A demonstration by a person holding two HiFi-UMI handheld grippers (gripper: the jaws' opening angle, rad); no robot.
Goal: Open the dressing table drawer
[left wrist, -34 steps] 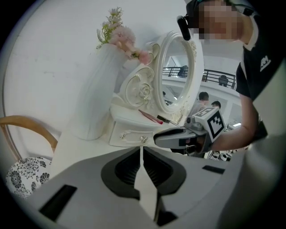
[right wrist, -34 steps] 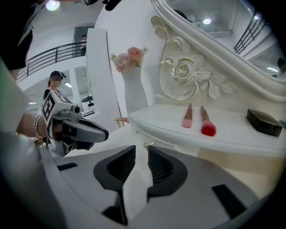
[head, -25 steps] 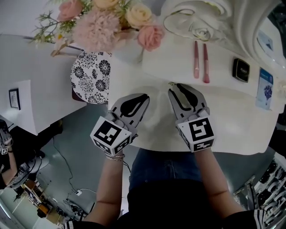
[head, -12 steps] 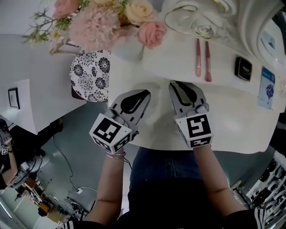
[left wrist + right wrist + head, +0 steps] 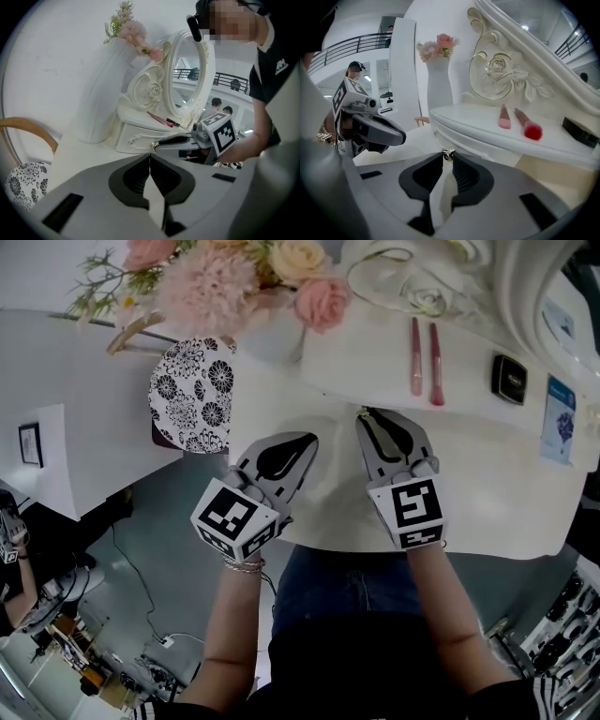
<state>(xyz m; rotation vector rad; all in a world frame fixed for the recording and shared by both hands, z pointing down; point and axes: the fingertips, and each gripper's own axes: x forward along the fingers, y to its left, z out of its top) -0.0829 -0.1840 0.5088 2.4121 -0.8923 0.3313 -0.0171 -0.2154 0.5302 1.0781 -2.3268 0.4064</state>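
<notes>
Two grippers sit mid-frame: the right gripper (image 5: 448, 158) fingers pinch the tiny drawer knob (image 5: 448, 153), the drawer (image 5: 474, 140) front largely hidden; the left gripper (image 5: 150, 157) fingers are closed, empty.

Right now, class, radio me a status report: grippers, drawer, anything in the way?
Right gripper shut on drawer knob. Left gripper shut, empty, alongside. Drawer not yet pulled out. Pull path looks clear.

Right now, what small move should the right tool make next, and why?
Probably pull the right tool straight back toward you: its tips pinch the small metal knob, and the drawer looks closed. The left tool is shut on nothing, clear of it.
</notes>
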